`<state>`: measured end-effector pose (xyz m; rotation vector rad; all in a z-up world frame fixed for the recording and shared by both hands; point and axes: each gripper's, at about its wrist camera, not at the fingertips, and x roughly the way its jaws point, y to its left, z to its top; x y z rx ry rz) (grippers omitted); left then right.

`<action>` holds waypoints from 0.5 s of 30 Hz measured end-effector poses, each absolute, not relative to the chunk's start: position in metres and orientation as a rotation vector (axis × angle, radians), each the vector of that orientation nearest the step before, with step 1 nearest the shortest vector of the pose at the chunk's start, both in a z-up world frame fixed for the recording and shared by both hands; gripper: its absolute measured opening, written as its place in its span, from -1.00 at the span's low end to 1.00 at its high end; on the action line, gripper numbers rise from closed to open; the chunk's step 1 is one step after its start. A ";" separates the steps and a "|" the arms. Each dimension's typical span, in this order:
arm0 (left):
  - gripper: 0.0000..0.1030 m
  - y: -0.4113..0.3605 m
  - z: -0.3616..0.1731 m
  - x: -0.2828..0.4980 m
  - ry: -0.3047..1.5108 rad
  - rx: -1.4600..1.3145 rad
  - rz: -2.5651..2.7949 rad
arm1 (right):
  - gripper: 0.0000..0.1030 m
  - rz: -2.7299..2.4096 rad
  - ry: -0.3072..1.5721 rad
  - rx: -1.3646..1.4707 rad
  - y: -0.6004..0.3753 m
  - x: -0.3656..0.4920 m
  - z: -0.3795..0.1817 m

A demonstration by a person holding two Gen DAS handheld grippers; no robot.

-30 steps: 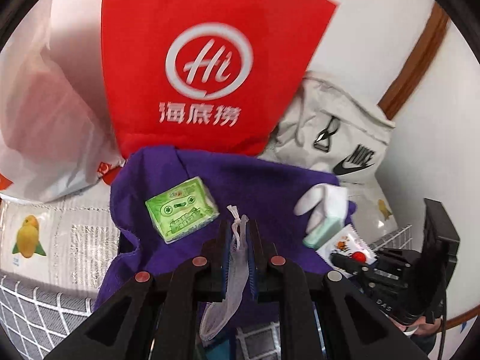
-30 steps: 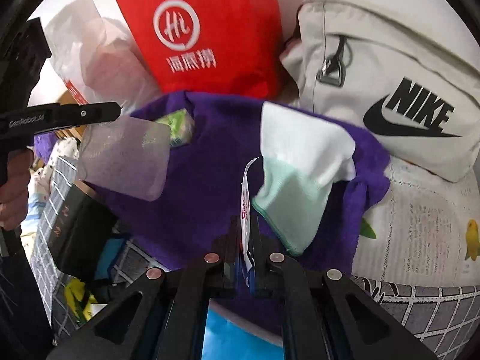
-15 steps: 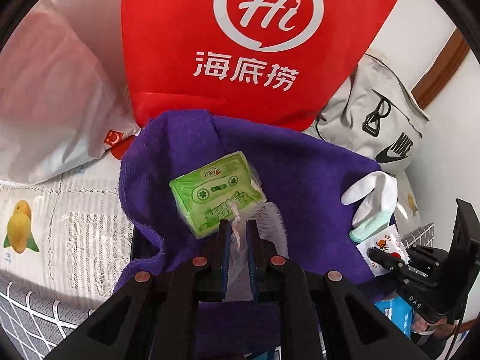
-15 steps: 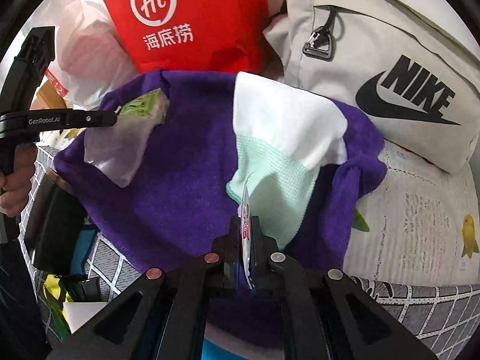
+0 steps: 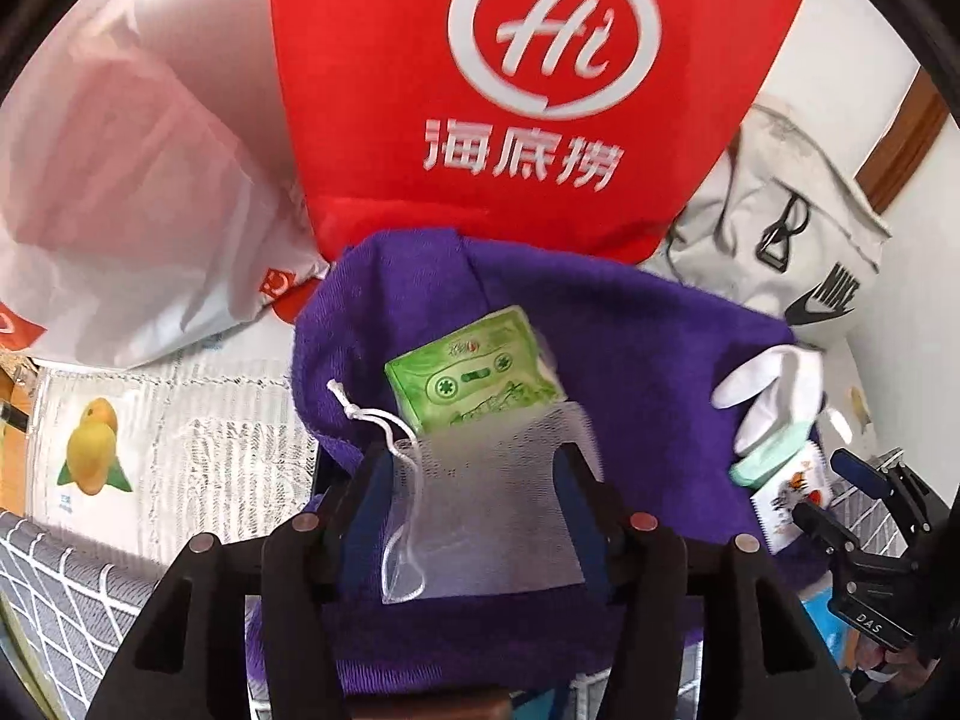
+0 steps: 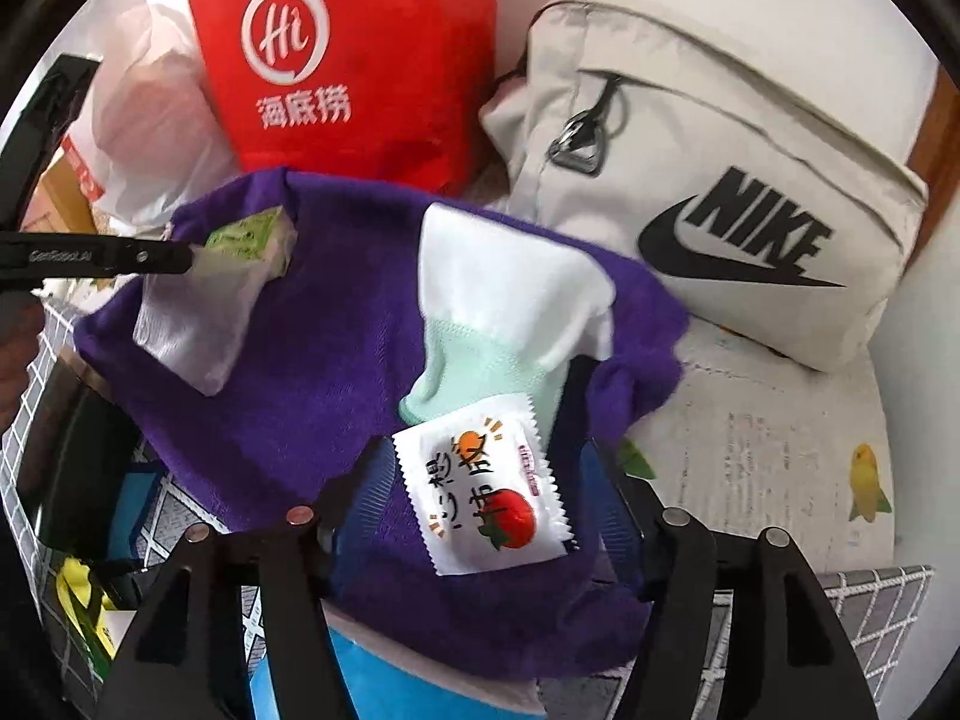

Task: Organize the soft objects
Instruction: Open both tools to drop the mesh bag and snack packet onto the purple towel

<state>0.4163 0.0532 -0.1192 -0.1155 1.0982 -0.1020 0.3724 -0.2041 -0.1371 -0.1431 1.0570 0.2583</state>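
A purple towel (image 5: 648, 348) lies spread with soft items on it. My left gripper (image 5: 480, 468) hovers over its near part, jaws opening. A white mesh drawstring pouch (image 5: 480, 516) lies loose between them, next to a green tissue pack (image 5: 474, 372). In the right wrist view my right gripper (image 6: 486, 462) is also opening. A white sachet with a tomato print (image 6: 486, 498) lies flat on the towel (image 6: 336, 360) between its fingers. The sachet touches the mint cuff of a white sock (image 6: 510, 300). Neither gripper's pads press on anything.
A red bag with a white logo (image 5: 540, 90) stands behind the towel. Left of it is a white plastic bag (image 5: 138, 180), and right of it a beige Nike bag (image 6: 720, 180). A fruit-print cloth (image 6: 780, 450) covers the surface. Blue items (image 6: 288, 684) lie below the towel's near edge.
Both grippers were shut, the left on the mesh pouch and the right on the sachet. Both lowered them onto the towel and opened, so pouch and sachet now lie flat.
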 end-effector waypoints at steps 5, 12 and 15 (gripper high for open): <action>0.16 0.058 -0.096 0.402 1.055 -0.165 -0.145 | 0.31 0.204 1.040 -0.144 -0.213 0.361 -0.117; 0.16 0.034 -0.060 0.381 1.006 -0.124 -0.199 | 0.31 0.227 0.981 -0.089 -0.212 0.318 -0.085; 0.16 0.025 -0.051 0.364 0.990 -0.117 -0.214 | 0.31 0.272 0.968 -0.078 -0.204 0.291 -0.076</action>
